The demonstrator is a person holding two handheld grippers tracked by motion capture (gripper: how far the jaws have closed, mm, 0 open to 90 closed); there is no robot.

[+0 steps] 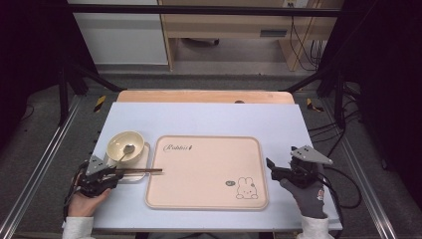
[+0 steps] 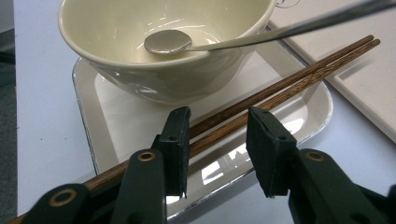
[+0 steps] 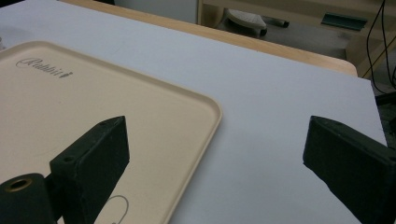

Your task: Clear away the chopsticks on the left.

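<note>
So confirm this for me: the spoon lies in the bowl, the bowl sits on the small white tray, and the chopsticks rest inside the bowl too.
One thing is wrong: the chopsticks are not in the bowl. They lie across the small white tray in front of the bowl, between the left gripper's jaws, as the left gripper view shows. The spoon does lie in the bowl, and the bowl sits on that tray.

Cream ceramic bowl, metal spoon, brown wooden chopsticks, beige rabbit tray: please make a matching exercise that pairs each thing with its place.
Things:
1. cream ceramic bowl
2. shiny metal spoon
3. brown wooden chopsticks
4. large beige plastic tray with a rabbit drawing

Places:
A. between the two jaws of the left claw
B. in the middle of the table, with nothing on it
C. on the small white rectangular plate
D. inside the bowl, handle over its rim

Pairs: 1-C, 2-D, 3-A, 4-B
</note>
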